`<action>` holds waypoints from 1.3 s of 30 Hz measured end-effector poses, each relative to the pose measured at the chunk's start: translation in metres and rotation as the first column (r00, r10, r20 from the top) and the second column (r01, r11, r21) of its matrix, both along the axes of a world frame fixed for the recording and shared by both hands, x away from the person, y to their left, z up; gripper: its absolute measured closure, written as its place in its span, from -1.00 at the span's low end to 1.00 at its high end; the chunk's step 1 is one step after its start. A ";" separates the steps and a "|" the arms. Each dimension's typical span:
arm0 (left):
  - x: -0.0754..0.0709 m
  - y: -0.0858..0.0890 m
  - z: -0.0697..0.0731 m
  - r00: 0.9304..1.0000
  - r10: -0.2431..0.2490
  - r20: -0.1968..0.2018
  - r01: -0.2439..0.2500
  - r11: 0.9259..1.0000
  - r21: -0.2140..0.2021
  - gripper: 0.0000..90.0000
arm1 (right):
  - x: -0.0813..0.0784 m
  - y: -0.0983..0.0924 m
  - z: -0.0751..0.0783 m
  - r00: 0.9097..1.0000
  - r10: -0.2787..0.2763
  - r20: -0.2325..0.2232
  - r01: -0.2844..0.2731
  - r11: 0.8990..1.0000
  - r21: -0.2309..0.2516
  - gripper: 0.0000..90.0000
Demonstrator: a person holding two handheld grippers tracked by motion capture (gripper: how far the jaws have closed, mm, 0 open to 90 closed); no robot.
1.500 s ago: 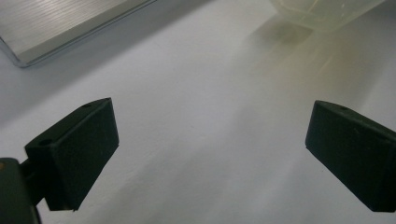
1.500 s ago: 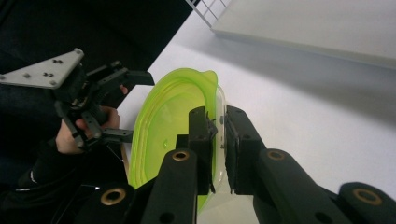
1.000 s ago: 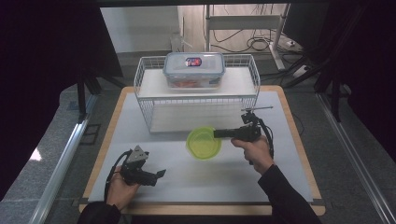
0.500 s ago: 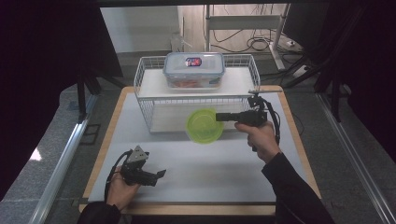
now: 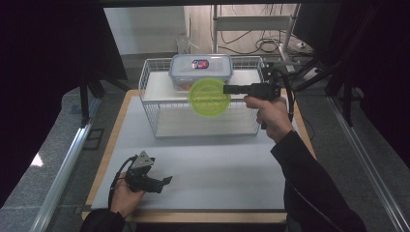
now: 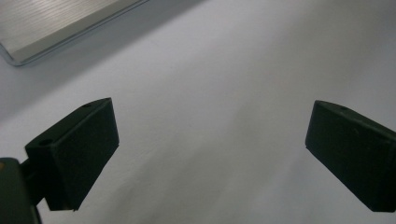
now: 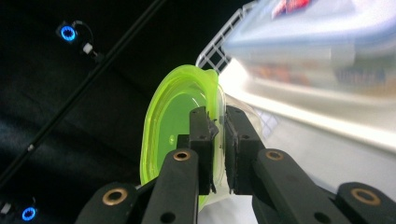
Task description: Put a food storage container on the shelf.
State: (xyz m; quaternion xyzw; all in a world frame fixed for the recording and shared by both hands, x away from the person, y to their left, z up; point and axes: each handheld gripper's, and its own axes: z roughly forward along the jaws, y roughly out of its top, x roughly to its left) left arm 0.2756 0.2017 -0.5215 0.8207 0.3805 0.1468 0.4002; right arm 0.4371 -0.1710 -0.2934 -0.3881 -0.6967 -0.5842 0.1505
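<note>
My left fingers (image 5: 167, 180) lie low near the front left of the counter (image 5: 217, 164), spread wide with nothing between them. In the left gripper view the two black pads (image 6: 77, 151) stand far apart over bare white surface, and a strip of the wire rack's shelf (image 6: 56, 21) shows beyond them, cut off by the upper left corner. The outer pad runs off the right edge, so I cannot see all of it.

To the right, my right fingers (image 5: 227, 89) are pinched shut on the rim of the green lid (image 5: 209, 96). The lid stands on edge in the air, just ahead of my fingertips, in front of the wire rack (image 5: 150, 96) at the height of its upper shelf. In the right gripper view its lower part is hidden behind my own pads (image 7: 201, 140), and its far rim is blurred.

Past the lid, the clear lidded container (image 5: 200, 71) sits on the rack's top shelf. Its contents are too blurred to name, and the lid covers its front lower edge.
</note>
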 end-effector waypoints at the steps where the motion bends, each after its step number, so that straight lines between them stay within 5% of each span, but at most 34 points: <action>1: 0.000 0.000 0.000 1.000 0.000 0.000 0.000 1.000 -0.001 -0.94 | 0.002 0.001 0.004 1.000 -0.004 0.004 0.004 1.000 -0.001 0.85; 9: 0.000 0.000 0.000 1.000 -0.005 -0.001 0.005 1.000 -0.005 -0.94 | 0.031 0.012 0.043 0.994 -0.101 0.041 0.100 0.995 0.015 0.87; 13: 0.000 0.000 0.000 1.000 -0.009 -0.001 0.009 1.000 -0.009 -0.94 | 0.047 0.019 0.050 0.988 -0.148 0.047 0.148 0.989 0.006 0.88; 19: -0.001 -0.001 0.000 1.000 -0.016 -0.003 0.016 1.000 -0.013 -0.94 | 0.074 0.027 0.047 0.977 -0.214 0.001 0.213 0.977 0.028 0.88; 27: -0.001 -0.001 0.000 1.000 -0.023 -0.004 0.023 1.000 -0.015 -0.94 | 0.095 0.037 0.034 0.970 -0.233 -0.069 0.237 0.970 0.057 0.86; 34: -0.001 -0.002 0.000 1.000 -0.029 -0.006 0.029 1.000 -0.013 -0.94 | 0.099 0.042 0.033 0.951 -0.304 -0.047 0.303 0.953 -0.022 0.66; 39: 0.000 -0.002 0.000 0.999 -0.031 -0.010 0.030 0.999 -0.011 -0.94 | 0.101 0.045 0.031 0.951 -0.305 -0.045 0.304 0.952 -0.025 0.59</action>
